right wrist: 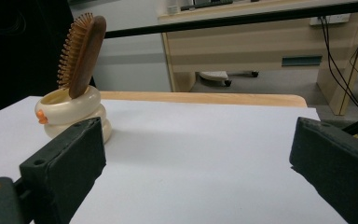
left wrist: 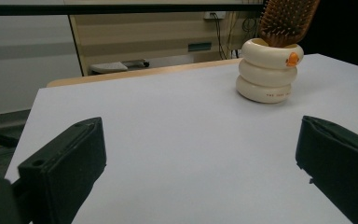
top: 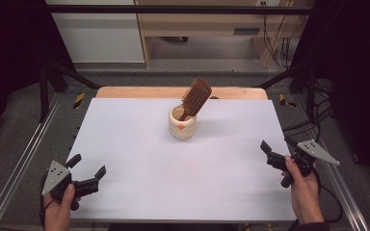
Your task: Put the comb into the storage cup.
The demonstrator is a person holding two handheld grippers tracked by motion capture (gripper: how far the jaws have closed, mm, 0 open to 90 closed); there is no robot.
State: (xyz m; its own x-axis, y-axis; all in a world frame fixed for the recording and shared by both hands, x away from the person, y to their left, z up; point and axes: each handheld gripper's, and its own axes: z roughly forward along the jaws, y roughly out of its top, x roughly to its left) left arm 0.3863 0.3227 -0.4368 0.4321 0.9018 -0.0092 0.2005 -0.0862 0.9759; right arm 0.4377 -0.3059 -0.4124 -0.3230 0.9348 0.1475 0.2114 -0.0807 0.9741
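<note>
A cream ringed cup (top: 182,123) stands upright near the back middle of the white table (top: 139,163). A brown wooden hairbrush (top: 196,97) leans in it, handle down, bristle head tilted to the right. The cup (left wrist: 269,70) and brush (left wrist: 287,19) lie far ahead in the left gripper view. In the right gripper view the cup (right wrist: 70,113) and brush (right wrist: 81,53) sit at the left. My left gripper (top: 87,166) rests open at the front left corner. At the right edge my right gripper (top: 278,146) is open too. Both hold nothing.
The table's wooden back edge (top: 173,92) shows behind the white sheet. Metal frame rails (top: 19,163) run along both sides. A wooden desk (top: 212,24) and cables (top: 282,48) stand on the floor beyond the table.
</note>
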